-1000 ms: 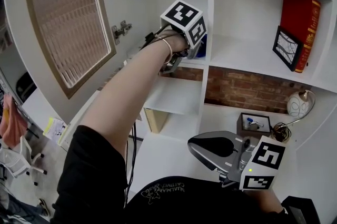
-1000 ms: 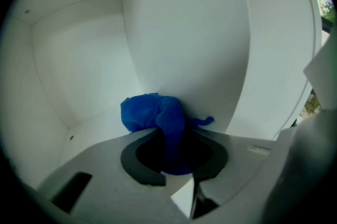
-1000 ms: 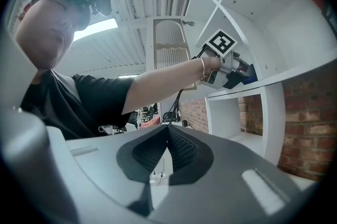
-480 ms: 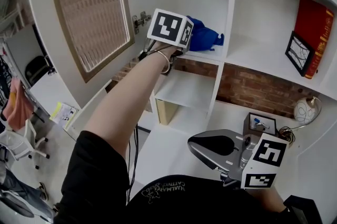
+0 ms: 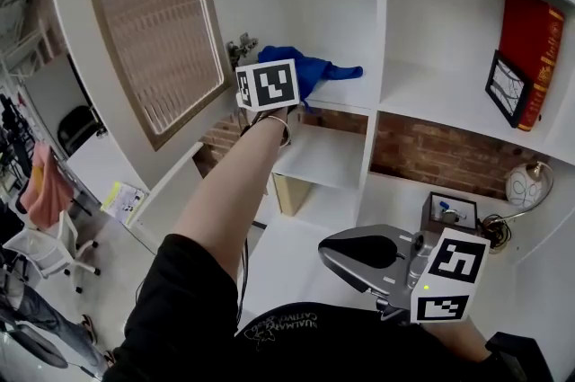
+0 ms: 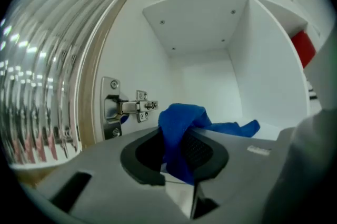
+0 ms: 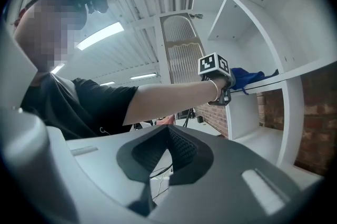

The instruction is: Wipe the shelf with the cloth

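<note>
A blue cloth [image 5: 310, 70] lies bunched on the white shelf [image 5: 346, 99] of the upper left compartment, near its front left corner. My left gripper [image 5: 286, 91], raised at arm's length, is shut on the cloth [image 6: 181, 125], which hangs out from between the jaws. A tail of the cloth trails to the right over the shelf board [image 6: 274, 129]. The marker cube hides the jaw tips in the head view. My right gripper [image 5: 331, 251] hangs low in front of the person's body, shut with nothing in it [image 7: 167, 157]. From the right gripper view the cloth [image 7: 247, 76] shows at the shelf edge.
The open cabinet door [image 5: 148, 21] with a woven panel stands left of the compartment, its hinge [image 6: 124, 107] beside the cloth. A red book [image 5: 526, 39] and a framed picture [image 5: 503, 84] occupy the right compartment. Below are a white round lamp [image 5: 526, 182] and a small box [image 5: 446, 211].
My left gripper has pulled back and leftward out of the compartment, dragging the blue cloth to the shelf's front left. The right gripper has stayed put.
</note>
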A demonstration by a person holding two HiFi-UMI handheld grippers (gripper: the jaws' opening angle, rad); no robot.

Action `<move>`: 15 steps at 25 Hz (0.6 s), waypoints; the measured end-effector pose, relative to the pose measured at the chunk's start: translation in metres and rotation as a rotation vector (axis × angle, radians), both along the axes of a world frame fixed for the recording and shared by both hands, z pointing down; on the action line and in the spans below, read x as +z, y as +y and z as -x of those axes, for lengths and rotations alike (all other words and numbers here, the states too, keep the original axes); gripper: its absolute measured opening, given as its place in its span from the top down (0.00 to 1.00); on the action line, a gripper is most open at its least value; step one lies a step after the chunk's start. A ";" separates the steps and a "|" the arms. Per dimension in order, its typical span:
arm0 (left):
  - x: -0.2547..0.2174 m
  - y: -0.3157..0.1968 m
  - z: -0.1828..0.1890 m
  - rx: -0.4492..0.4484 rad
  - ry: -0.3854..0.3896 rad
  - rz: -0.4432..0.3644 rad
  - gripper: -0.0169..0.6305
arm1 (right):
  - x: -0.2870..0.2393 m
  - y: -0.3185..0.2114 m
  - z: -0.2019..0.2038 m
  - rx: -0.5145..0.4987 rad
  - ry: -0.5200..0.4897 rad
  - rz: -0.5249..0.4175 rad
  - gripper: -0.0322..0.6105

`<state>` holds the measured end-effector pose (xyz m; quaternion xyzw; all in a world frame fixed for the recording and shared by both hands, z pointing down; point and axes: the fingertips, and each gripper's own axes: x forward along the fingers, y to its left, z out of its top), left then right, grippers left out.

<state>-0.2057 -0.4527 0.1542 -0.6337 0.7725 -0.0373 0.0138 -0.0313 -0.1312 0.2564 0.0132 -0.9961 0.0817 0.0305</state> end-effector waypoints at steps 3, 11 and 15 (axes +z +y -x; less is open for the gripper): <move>0.003 -0.004 0.004 -0.073 -0.215 0.064 0.88 | -0.001 -0.004 -0.013 0.020 -0.024 0.018 0.94; 0.028 -0.014 -0.005 -0.009 -0.250 0.187 0.89 | 0.009 -0.008 -0.024 -0.004 -0.051 0.087 0.94; 0.033 -0.018 -0.052 0.163 -0.301 0.292 0.89 | 0.014 -0.006 -0.025 -0.032 -0.074 0.114 0.94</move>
